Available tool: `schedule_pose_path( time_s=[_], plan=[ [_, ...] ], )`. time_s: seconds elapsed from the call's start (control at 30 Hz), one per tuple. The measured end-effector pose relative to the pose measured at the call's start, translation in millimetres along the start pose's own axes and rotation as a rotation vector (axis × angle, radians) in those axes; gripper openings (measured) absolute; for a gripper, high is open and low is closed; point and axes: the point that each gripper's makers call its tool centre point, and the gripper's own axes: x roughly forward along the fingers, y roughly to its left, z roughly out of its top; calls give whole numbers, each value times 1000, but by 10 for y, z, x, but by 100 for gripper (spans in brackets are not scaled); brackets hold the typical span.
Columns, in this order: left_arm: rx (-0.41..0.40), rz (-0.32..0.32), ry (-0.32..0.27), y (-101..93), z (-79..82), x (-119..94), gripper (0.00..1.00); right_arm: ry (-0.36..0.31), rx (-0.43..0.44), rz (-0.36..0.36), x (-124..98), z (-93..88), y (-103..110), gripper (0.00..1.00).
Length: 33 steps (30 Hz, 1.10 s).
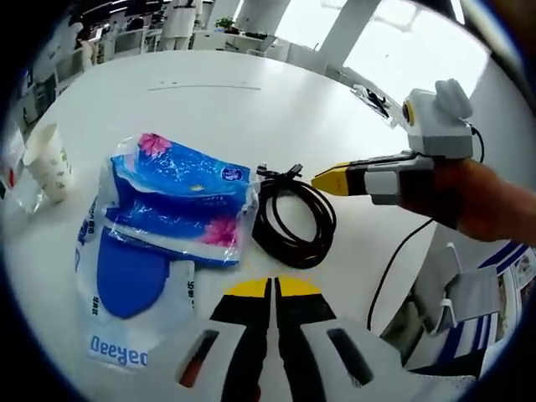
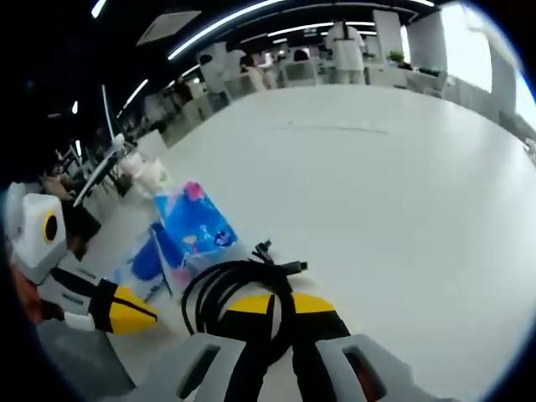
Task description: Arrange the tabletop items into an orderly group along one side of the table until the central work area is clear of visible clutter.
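A blue tissue pack (image 1: pixel 180 197) with pink flowers lies on a clear plastic bag (image 1: pixel 126 285) printed in blue, left of centre on the white table (image 1: pixel 209 100). Just right of it is a coiled black cable (image 1: pixel 293 218). My left gripper (image 1: pixel 272 289) is shut and holds nothing, hovering near the coil's front edge. My right gripper (image 1: pixel 331 180), held in a hand, comes in from the right with its yellow tip at the coil's right side. In the right gripper view the right gripper (image 2: pixel 272 303) is shut above the cable (image 2: pixel 230 289), with the tissue pack (image 2: pixel 197 222) beyond and the left gripper (image 2: pixel 134 314) at the left.
A paper cup (image 1: pixel 50 163) stands near the table's left edge beside some clear wrapping (image 1: pixel 21 197). A thin wire (image 1: pixel 394 260) hangs off the right edge. Office desks and chairs (image 2: pixel 276 71) stand beyond the far side of the table.
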Motion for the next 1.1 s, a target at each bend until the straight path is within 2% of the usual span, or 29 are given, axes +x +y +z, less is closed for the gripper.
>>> schedule_pose_path(
  time_s=[0.4,0.7,1.1],
  plan=[
    [-8,20,-19,56,-11,-122,0,-40,64,3,-73,-57,166,4],
    [-48,22,-43,116,-158,-263,0,-59,85,18,-81,-122,390,5],
    [-133,92,-100,496,-142,-487,0,-56,98,47,-45,-256,752,8]
  ],
)
